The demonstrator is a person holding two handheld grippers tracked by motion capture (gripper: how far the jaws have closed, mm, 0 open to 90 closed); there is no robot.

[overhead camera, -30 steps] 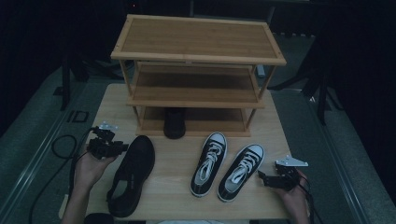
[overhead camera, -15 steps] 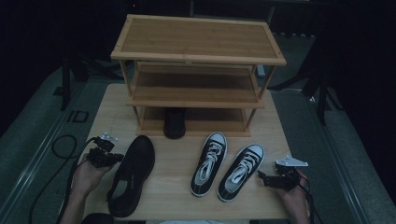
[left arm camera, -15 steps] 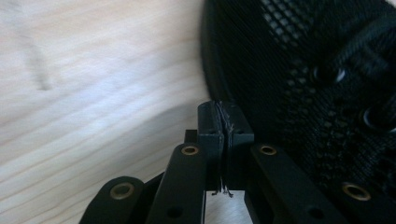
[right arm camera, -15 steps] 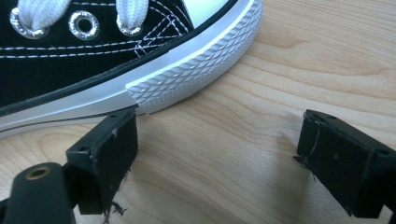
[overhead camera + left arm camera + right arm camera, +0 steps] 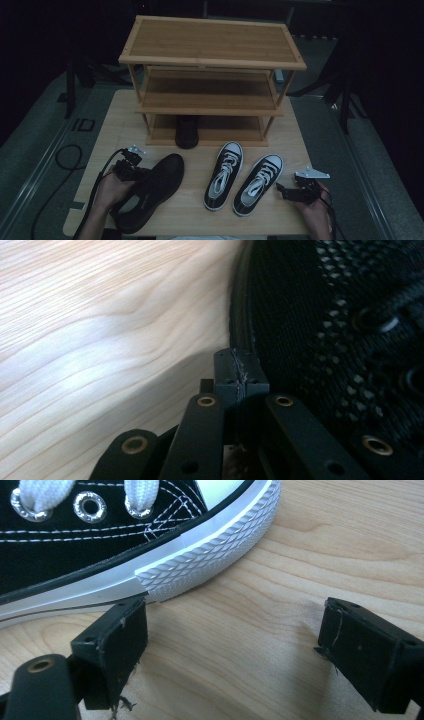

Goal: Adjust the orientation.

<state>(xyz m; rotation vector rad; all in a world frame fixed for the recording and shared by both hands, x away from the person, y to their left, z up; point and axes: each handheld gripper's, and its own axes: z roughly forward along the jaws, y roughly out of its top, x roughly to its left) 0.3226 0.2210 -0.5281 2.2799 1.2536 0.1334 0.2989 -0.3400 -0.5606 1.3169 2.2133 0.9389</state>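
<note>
A black mesh shoe (image 5: pixel 150 192) lies at the table's front left. My left gripper (image 5: pixel 127 167) rests against its left side, and in the left gripper view its pads (image 5: pixel 240 375) press together with nothing between them, right beside the shoe's sole edge (image 5: pixel 340 340). A pair of black-and-white laced sneakers (image 5: pixel 224 175) (image 5: pixel 257 182) lies at the front middle. My right gripper (image 5: pixel 287 192) stands open on the table just right of the right sneaker. In the right gripper view (image 5: pixel 235 625) one pad touches that sneaker's white ribbed toe (image 5: pixel 210 545).
A three-tier wooden shoe rack (image 5: pixel 210 45) stands at the back of the wooden table (image 5: pixel 115 125). Another black shoe (image 5: pixel 187 131) sticks out of the rack's bottom shelf. A cable (image 5: pixel 65 155) trails off the table's left side.
My left gripper has come down and toward the black shoe, and its jaws have closed. The right gripper and the sneakers have stayed where they were.
</note>
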